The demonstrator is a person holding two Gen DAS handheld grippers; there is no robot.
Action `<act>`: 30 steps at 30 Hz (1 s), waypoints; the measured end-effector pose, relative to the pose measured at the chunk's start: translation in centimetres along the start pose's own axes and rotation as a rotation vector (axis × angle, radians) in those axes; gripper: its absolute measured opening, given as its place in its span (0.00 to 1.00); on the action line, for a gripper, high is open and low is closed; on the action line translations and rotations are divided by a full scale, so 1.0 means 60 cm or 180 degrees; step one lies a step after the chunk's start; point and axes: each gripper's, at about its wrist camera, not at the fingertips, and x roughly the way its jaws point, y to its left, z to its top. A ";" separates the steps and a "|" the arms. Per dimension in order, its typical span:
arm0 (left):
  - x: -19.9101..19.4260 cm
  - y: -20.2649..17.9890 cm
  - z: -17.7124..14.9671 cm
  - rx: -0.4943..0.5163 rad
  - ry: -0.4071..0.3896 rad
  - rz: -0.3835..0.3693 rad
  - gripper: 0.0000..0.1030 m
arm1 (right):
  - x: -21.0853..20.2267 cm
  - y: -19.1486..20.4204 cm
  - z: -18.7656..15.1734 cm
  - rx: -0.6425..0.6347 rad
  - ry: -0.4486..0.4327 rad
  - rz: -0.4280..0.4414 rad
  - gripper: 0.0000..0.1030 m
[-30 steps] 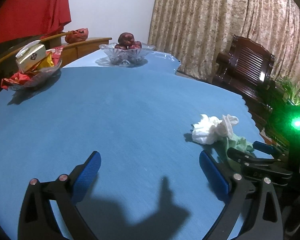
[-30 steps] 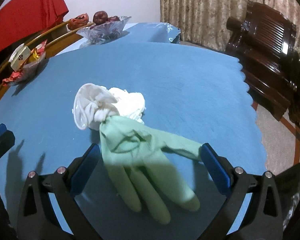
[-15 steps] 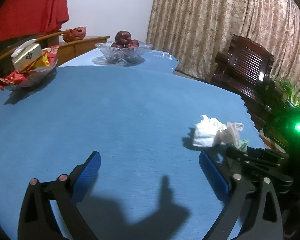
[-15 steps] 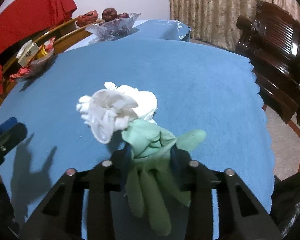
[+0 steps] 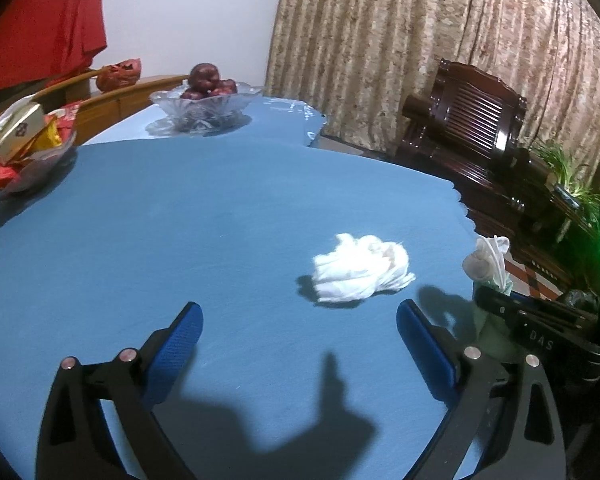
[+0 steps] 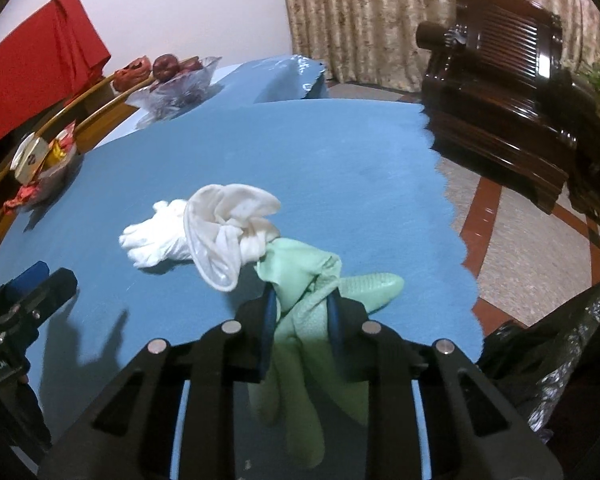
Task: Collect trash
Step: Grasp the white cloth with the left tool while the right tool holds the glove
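Observation:
My right gripper [image 6: 300,308] is shut on a green rubber glove [image 6: 312,276] with a whitish glove [image 6: 228,232] bunched at its top, and holds both above the blue table [image 6: 340,168]. The lifted gloves also show in the left wrist view [image 5: 488,260], at the right. A crumpled white tissue [image 5: 360,268] lies on the table; it also shows in the right wrist view [image 6: 152,236]. My left gripper [image 5: 298,330] is open and empty, low over the table, left of and nearer than the tissue.
A glass bowl of dark red fruit [image 5: 206,98] stands at the far end. A dish of packets and a box [image 5: 24,148] sits at the far left. A black trash bag [image 6: 560,352] is off the table's right edge. Dark wooden chairs [image 5: 472,120] stand right.
My right gripper closed on the green glove and lifted it with the whitish glove off the table, away from the tissue. My left gripper stayed open in about the same place.

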 end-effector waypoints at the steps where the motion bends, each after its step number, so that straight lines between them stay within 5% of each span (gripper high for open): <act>1: 0.006 -0.004 0.004 0.0004 0.0002 -0.0013 0.92 | 0.001 -0.003 0.002 0.0011 -0.0006 -0.0005 0.22; 14: 0.121 -0.066 0.038 0.0165 0.0293 -0.0121 0.92 | 0.017 -0.033 0.025 0.0153 -0.0011 -0.0015 0.22; 16: 0.132 -0.072 0.037 0.0189 0.0365 -0.0140 0.86 | 0.017 -0.037 0.026 0.0167 -0.0007 -0.0013 0.22; 22: 0.142 -0.088 0.025 0.0210 0.0552 -0.0360 0.35 | 0.014 -0.039 0.024 0.0171 -0.0008 -0.0005 0.22; 30: 0.073 -0.099 0.028 0.0217 0.0279 -0.0392 0.23 | -0.017 -0.036 0.024 0.0187 -0.0096 0.0047 0.22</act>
